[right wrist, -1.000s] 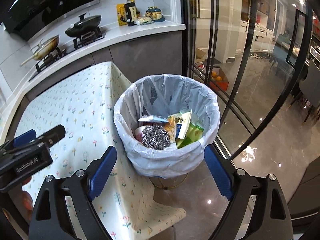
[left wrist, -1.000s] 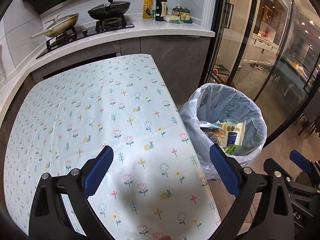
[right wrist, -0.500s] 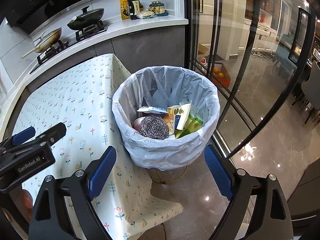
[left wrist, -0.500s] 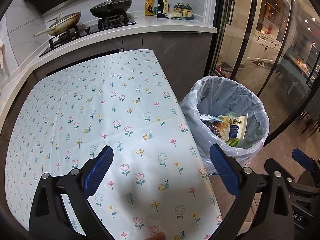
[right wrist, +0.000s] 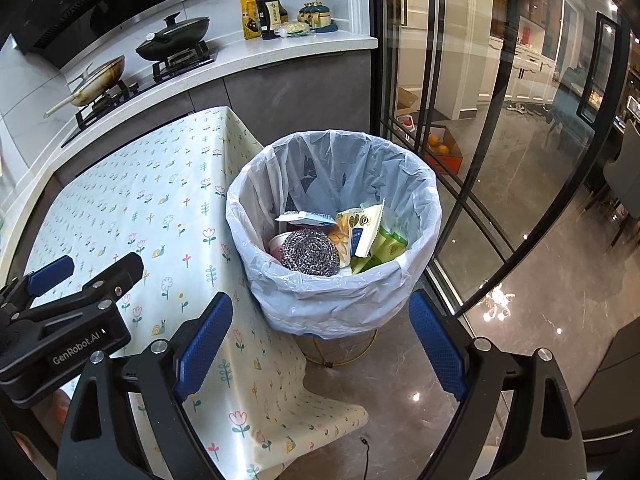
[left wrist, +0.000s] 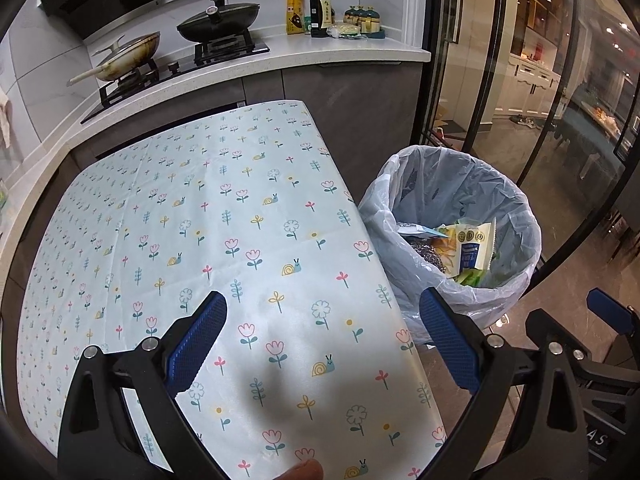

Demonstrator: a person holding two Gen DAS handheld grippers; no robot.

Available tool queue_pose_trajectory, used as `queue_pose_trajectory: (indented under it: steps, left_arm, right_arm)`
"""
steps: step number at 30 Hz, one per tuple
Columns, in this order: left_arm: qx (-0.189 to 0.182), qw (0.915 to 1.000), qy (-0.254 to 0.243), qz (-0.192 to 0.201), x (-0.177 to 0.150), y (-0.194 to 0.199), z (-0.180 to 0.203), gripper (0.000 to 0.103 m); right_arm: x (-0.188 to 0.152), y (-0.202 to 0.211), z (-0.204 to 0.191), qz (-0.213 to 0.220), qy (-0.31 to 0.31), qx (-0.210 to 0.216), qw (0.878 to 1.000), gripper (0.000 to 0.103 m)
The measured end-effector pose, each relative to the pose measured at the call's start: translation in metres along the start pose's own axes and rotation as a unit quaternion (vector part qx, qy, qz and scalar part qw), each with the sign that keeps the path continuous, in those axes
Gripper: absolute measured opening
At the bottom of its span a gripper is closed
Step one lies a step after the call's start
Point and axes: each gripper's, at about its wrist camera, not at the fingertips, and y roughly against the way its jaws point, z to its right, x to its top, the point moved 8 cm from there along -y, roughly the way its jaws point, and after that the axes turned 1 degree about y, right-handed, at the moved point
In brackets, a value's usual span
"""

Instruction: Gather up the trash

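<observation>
Crinkled plastic liner holds coiled steel scourer.

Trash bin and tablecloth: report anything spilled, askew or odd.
Nothing stands out. The trash bin stands upright beside the table, its bag folded over the rim, with the steel scourer and wrappers inside. No litter shows on the tablecloth or the floor around it.

I see a kitchen: white counter over grey cabinets, a gas hob carrying a pan and a lidded wok. White tiled wall. Black-framed glass doors at right; glossy grey floor shows lamp reflections. Floral-clothed surface in foreground.
</observation>
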Motion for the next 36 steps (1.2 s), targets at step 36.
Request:
queue_pose_trajectory:
  steps: [36]
  left_arm:
    - [0.0,0.9998,0.006,-0.02,-0.008,-0.018,-0.002,0.093]
  right_arm:
    - [-0.005,-0.013,-0.003,-0.009,-0.005,-0.003,1.0,0.086]
